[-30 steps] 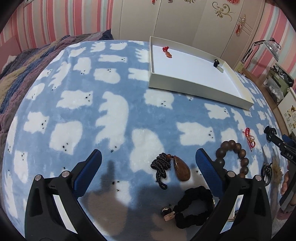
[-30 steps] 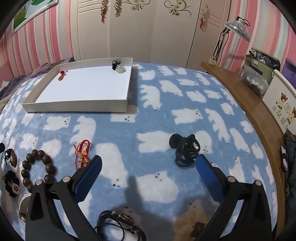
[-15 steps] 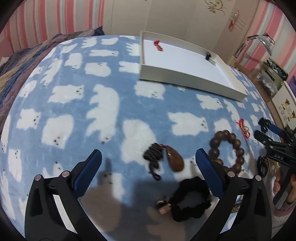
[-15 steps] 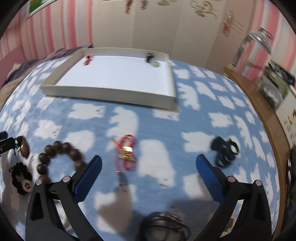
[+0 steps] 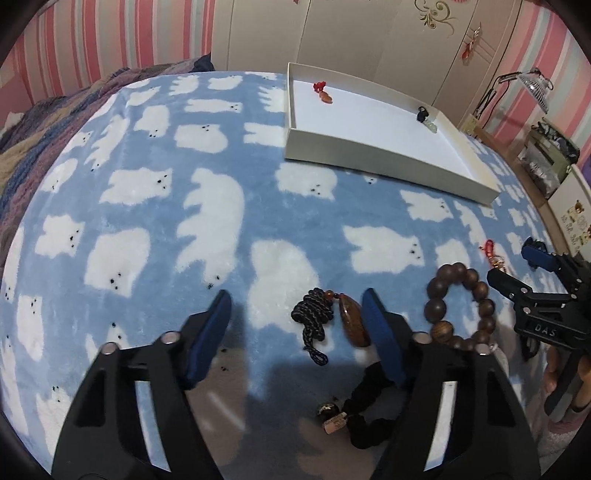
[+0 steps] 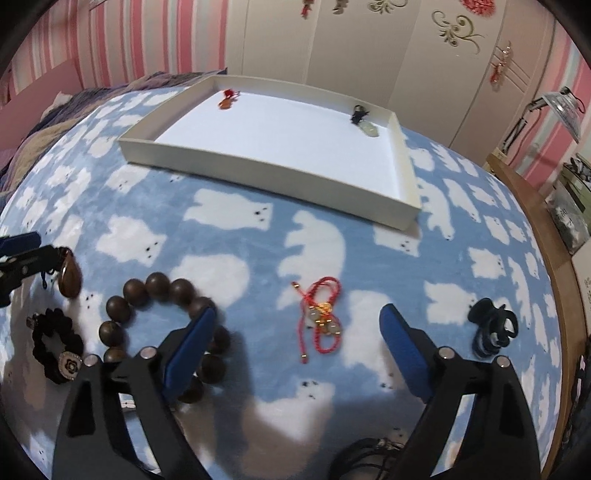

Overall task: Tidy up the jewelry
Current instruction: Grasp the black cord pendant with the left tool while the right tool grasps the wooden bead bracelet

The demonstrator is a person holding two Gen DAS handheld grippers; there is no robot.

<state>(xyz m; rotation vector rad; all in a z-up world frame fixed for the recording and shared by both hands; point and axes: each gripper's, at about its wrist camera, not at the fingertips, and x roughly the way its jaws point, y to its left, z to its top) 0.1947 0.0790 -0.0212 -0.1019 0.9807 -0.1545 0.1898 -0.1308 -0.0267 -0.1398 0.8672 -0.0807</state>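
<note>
Both grippers hover empty over the polar-bear blanket, the left gripper half spread around the brown pendant, the right gripper wide apart around the red cord bracelet, well short of the white tray.

Before me, a blue polar-bear blanket covers the bed; pink striped walls, cream wardrobe doors far, desk lamp right.
</note>
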